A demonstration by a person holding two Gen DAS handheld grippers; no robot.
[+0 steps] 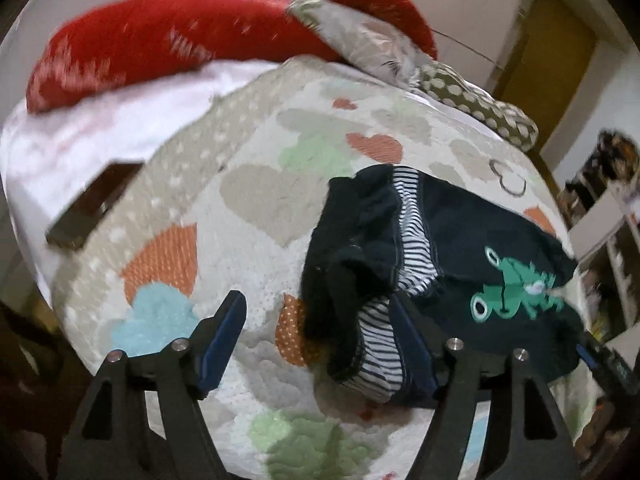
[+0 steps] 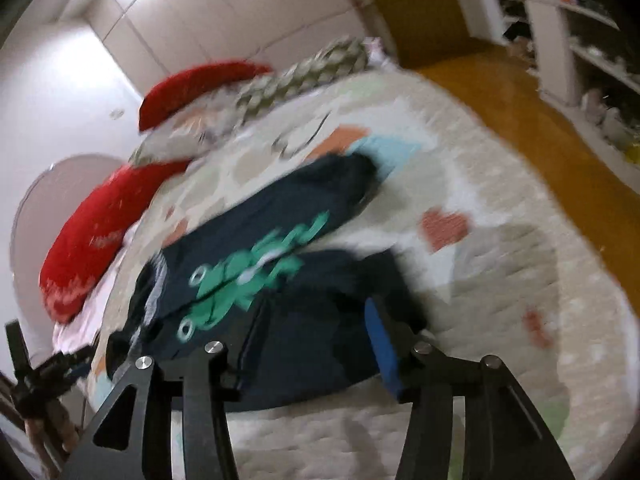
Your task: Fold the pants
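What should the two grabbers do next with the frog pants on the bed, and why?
Probably smooth them first. The pants lie on the quilt, folded over but bunched, with the striped waistband turned out in a lump. Both the left gripper and the right gripper look open and hold nothing, so the left one could pinch that lump and pull it flat.

Left of the pants [image 1: 460,248] the quilt [image 1: 256,208] lies bare for my fingers, while red pillows [image 1: 168,36] and a dark box [image 1: 92,208] crowd beyond them.
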